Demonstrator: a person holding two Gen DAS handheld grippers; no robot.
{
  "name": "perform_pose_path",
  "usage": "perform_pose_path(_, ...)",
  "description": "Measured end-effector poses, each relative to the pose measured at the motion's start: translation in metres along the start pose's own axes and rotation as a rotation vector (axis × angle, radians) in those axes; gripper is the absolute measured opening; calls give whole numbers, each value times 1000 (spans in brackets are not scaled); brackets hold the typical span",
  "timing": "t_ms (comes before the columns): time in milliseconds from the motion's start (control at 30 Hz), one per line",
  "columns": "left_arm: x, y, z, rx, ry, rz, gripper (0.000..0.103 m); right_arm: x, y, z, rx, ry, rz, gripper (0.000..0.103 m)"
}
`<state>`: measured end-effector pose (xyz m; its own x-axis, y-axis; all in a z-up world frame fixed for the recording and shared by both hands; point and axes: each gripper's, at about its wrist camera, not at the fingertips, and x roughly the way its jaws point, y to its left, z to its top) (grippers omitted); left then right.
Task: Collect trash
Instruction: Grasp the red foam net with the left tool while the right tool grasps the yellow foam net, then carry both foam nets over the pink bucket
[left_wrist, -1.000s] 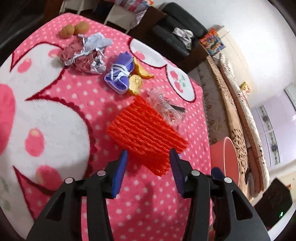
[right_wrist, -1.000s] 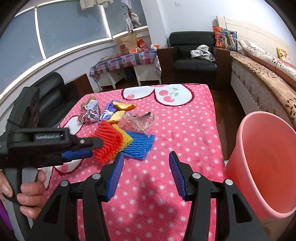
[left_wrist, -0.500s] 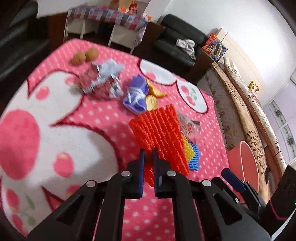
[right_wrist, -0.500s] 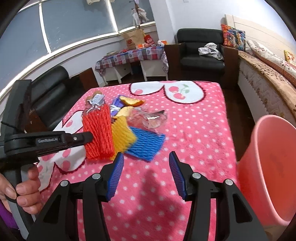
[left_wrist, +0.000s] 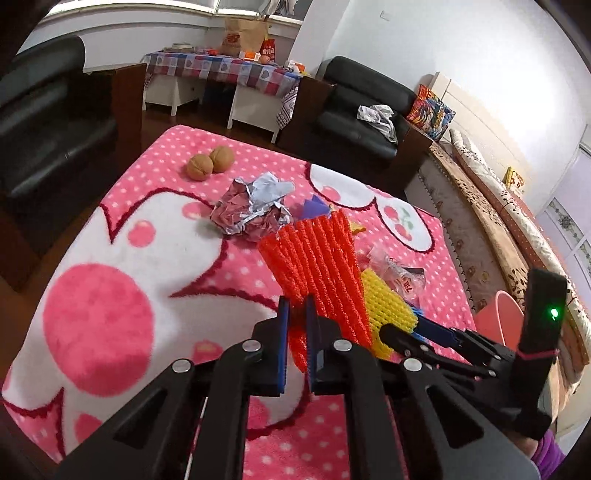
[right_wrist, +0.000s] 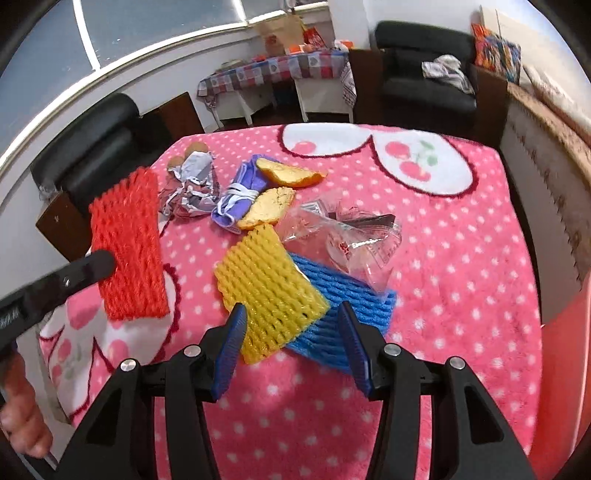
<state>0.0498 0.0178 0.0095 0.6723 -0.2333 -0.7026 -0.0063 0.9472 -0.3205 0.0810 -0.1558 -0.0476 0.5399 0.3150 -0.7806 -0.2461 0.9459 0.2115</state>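
A pink plastic bin (left_wrist: 496, 314) shows at the right edge of the left wrist view, beside the table; only its rim is visible there, and its inside cannot be seen. In the right wrist view it is a pink blur at the lower right edge.

The left gripper (left_wrist: 295, 306) is pressed together on the lower edge of the red foam fruit net (left_wrist: 317, 266), which stands up from the jaws, lifted off the pink polka-dot blanket (left_wrist: 155, 206). In the right wrist view this net (right_wrist: 127, 243) hangs at the left of the frame, clear of the other trash.

The right gripper (right_wrist: 291, 325) is spread, its blue pads to either side of the near corner of the yellow foam net (right_wrist: 269, 284), not pressing it. The yellow net lies partly on the blue foam net (right_wrist: 343, 299).

Counted on the blanket: three foam nets (one red, one yellow, one blue), one crumpled clear plastic bag (right_wrist: 343, 236) touching the blue net, two pieces of orange peel (right_wrist: 284, 173), one purple wrapper (right_wrist: 240, 195) between them, one crumpled foil wrapper (right_wrist: 188, 184), and two walnuts (left_wrist: 210, 164) at the far upper left.
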Motion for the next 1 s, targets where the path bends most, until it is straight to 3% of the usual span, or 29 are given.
perform_pose_path(133,1,2,-1,-1,6,-5,7,1,4,1,-11,-7,8,21)
perform_pose_path(200,0,1,-1,2,6,-4,7,-3,7,0,-17,-20,15,16)
perform_pose_path(400,-4,-6,-2,20,-5,-12,7,-39,9,-10,-2,-100,23,15)
perform_pose_path(633,-3,-34,-5,73,-2,-50,7,-91,-15,-27,78,-187,-10,15)
perform_pose_path(1000,-2,-106,-12,185,-3,-149,7,-171,-79,-61,218,-309,-181,15)
